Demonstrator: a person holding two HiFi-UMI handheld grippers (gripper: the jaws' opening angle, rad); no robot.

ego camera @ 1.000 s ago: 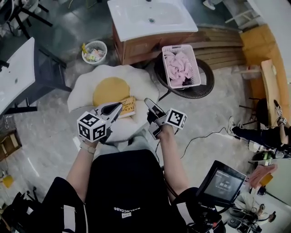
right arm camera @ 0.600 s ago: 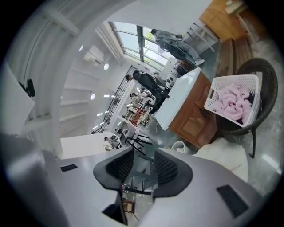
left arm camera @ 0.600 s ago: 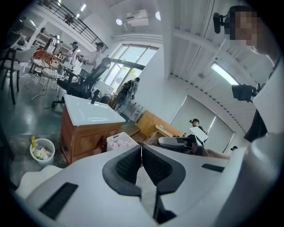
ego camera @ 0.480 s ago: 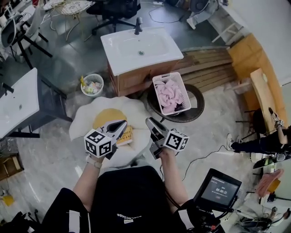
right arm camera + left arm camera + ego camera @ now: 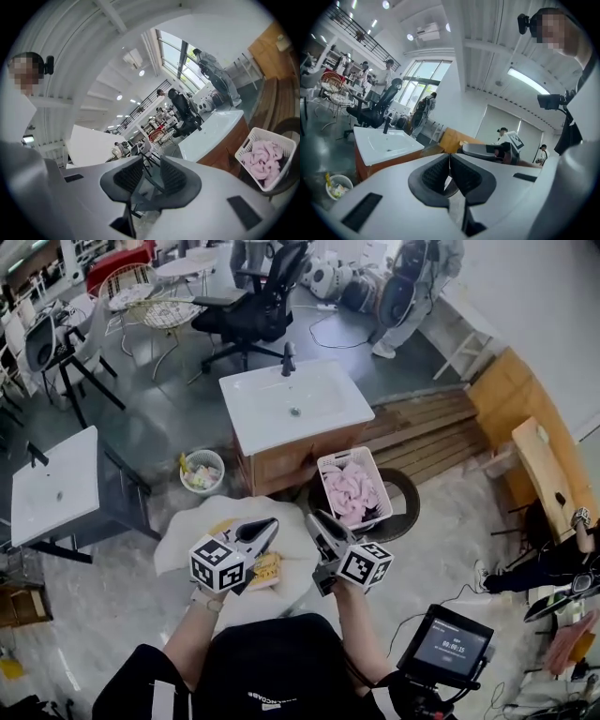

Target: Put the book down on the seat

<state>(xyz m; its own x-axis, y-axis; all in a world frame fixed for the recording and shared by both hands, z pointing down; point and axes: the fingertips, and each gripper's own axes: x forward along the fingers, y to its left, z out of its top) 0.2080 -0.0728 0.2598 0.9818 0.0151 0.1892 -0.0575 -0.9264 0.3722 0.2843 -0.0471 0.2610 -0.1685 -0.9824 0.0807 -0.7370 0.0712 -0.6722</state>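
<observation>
A yellow book [image 5: 268, 570] lies flat on the white egg-shaped seat [image 5: 178, 542], beside its yellow centre, partly hidden by my left gripper [image 5: 266, 527]. That gripper hovers above the book, its pads meeting at the tip with nothing between them; the left gripper view shows the left gripper [image 5: 450, 161] pointing out across the room. My right gripper [image 5: 315, 521] is held up just right of the seat. In the right gripper view the right gripper [image 5: 151, 171] has a narrow gap between its pads and holds nothing.
A white washbasin on a wooden cabinet [image 5: 291, 409] stands beyond the seat. A small bin [image 5: 203, 472] sits at its left. A white basket of pink cloth [image 5: 353, 488] rests on a dark round chair [image 5: 405, 502]. A white table [image 5: 52, 488] stands left; a monitor [image 5: 445, 648] lower right.
The head view has tilted up, showing more of the room. Both grippers have risen and drawn back from the book, which stays flat on the seat.
</observation>
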